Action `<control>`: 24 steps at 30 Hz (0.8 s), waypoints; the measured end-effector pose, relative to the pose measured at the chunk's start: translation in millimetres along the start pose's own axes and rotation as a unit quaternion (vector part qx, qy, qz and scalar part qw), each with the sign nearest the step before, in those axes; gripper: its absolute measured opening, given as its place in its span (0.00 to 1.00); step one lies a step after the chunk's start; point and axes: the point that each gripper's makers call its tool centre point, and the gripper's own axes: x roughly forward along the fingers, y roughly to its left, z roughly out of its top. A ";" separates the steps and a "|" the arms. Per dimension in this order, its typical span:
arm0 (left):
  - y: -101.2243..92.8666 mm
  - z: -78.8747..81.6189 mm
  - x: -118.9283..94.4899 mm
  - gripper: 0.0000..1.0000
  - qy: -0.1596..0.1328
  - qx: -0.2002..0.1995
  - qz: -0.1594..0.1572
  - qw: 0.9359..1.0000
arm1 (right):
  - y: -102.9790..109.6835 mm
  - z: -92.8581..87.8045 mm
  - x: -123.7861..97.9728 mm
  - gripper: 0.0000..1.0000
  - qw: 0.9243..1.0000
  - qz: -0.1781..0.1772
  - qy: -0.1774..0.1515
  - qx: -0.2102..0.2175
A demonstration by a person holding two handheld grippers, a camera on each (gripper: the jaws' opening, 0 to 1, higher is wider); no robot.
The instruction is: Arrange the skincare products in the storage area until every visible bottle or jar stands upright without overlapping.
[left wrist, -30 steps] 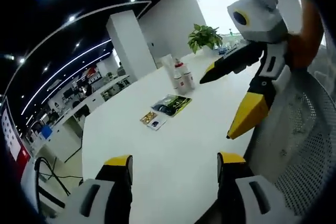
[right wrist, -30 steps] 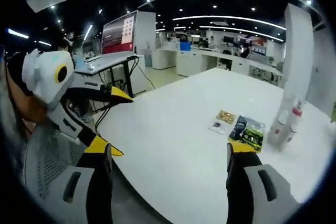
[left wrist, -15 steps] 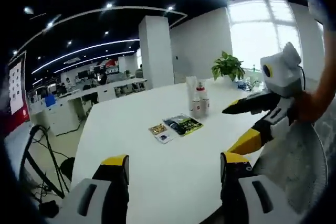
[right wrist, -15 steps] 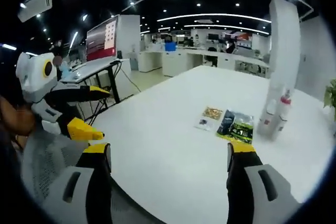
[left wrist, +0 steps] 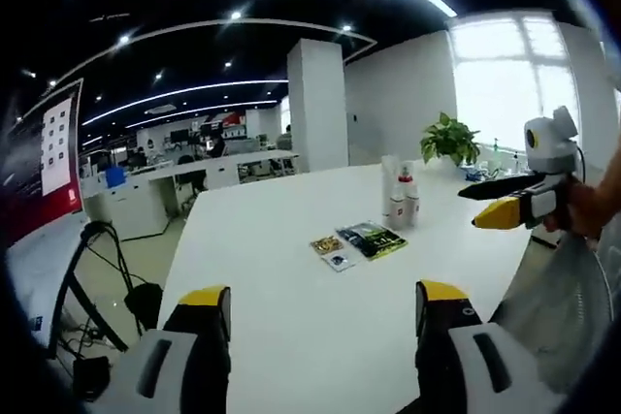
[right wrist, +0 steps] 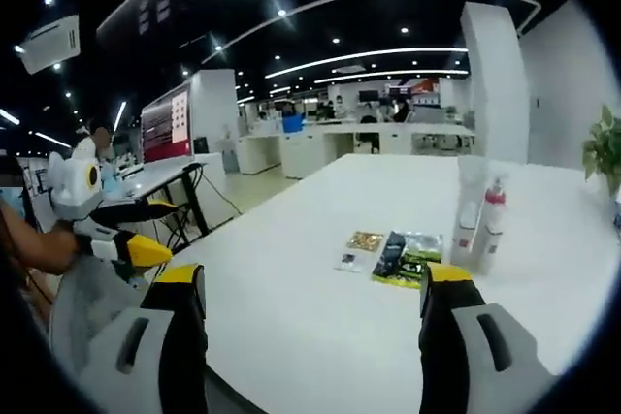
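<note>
Two or three white skincare bottles [left wrist: 400, 207] stand upright and close together far across the white table [left wrist: 281, 298]; one has a red cap. The right gripper view shows the same bottles [right wrist: 480, 220] to the right. A green-and-black packet [left wrist: 375, 239] and small sachets [left wrist: 332, 251] lie flat in front of them. My left gripper [left wrist: 323, 303] is open over the near table edge, well short of them. My right gripper [right wrist: 310, 283] is open too, holding nothing. Each gripper shows in the other's view: the right gripper [left wrist: 519, 203] in a hand, the left gripper [right wrist: 109, 232] at the far left.
A potted plant [left wrist: 448, 139] stands at the table's far end. A grey mesh chair [left wrist: 555, 309] sits by the near table edge, and its mesh [right wrist: 85, 309] also shows at the lower left of the right gripper view. Cables [left wrist: 92, 269] hang beside the table. Desks fill the office behind.
Both views have levelled and drawn back, so the bottles sit nearer the middle. The two grippers now stand farther apart from each other. The things on the table have not moved.
</note>
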 end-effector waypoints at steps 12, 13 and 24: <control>-1.1 -4.7 3.0 0.85 -0.001 0.003 0.009 1.000 | 38.5 8.7 -5.4 0.88 0.996 0.081 -0.035 -0.028; -0.9 -5.0 3.0 0.85 0.000 0.003 0.009 1.000 | 38.6 8.9 -4.6 0.88 0.996 0.082 -0.035 -0.030; -0.6 -8.5 5.5 0.89 0.006 0.003 0.003 1.000 | 28.4 14.8 -6.4 0.84 0.997 0.066 -0.044 -0.015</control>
